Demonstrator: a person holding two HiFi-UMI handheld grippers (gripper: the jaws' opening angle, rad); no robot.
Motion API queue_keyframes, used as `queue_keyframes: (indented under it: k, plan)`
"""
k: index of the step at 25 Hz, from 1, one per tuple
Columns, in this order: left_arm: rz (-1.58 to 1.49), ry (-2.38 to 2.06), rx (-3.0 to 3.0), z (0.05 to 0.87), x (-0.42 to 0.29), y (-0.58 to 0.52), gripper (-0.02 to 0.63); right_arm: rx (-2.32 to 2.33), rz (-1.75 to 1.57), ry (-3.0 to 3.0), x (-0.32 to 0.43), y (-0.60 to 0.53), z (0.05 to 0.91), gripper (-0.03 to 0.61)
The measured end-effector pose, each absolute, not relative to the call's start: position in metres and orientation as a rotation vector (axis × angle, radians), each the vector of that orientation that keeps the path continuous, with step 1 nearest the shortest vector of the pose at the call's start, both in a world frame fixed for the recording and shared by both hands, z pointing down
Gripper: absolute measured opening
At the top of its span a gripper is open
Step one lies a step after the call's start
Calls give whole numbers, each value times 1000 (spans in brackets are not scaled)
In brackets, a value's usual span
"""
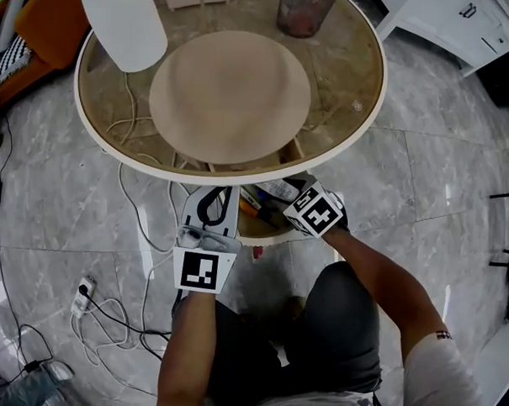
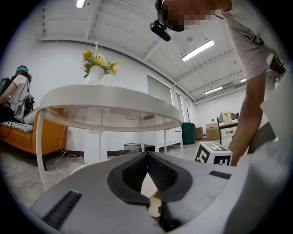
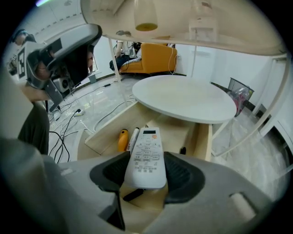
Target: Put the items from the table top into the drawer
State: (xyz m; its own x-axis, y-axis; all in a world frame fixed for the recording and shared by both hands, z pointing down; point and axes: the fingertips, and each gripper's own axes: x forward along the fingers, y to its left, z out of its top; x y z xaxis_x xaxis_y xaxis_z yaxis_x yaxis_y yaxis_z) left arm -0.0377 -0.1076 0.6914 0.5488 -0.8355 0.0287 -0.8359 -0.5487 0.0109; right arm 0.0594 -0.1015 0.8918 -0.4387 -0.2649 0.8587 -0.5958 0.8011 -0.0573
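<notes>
My right gripper point(image 1: 309, 206) point(image 3: 146, 172) is shut on a white remote control point(image 3: 146, 157), gripped by its sides with the keys facing up. It hangs tilted down over the open wooden drawer point(image 3: 103, 137) point(image 1: 273, 237) under the round glass-topped table point(image 1: 236, 169). An orange-handled tool point(image 3: 122, 139) and a marker point(image 3: 133, 138) lie side by side in the drawer. My left gripper point(image 1: 211, 206) point(image 2: 147, 157) is level at the drawer's left side, its jaw tips touching and nothing between them.
A white vase point(image 1: 125, 27) stands on the glass top, and a round lower shelf point(image 1: 229, 94) shows through it. A mesh bin point(image 3: 240, 96) is beyond the table. Cables and a power strip point(image 1: 83, 294) trail over the floor at left. White cabinets point(image 1: 457, 17) stand at far right.
</notes>
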Motion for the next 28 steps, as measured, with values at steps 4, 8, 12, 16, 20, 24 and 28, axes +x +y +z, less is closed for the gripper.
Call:
queue_keyframes:
  k: [4, 8, 12, 16, 20, 24, 28]
  plan:
    - [28, -1457, 2770, 694, -37, -107, 0, 626, 463, -2005, 55, -105, 900, 226]
    - [35, -1450, 2795, 698, -38, -108, 0, 608, 486, -1959, 53, -109, 911, 225]
    - [51, -1433, 2833, 700, -34, -104, 0, 580, 491, -1896, 58, -109, 922, 227]
    - [-1, -1429, 2826, 695, -37, -102, 0, 536, 477, -1814, 64, -102, 933, 229]
    - [-16, -1435, 2845, 690, -38, -101, 0, 505, 454, -1783, 62, -99, 940, 235]
    - [-26, -1428, 2847, 692, -39, -101, 0, 477, 448, -1774, 59, -98, 941, 256]
    - [-38, -1414, 2818, 695, -41, -103, 0, 473, 433, -1793, 58, -98, 934, 256]
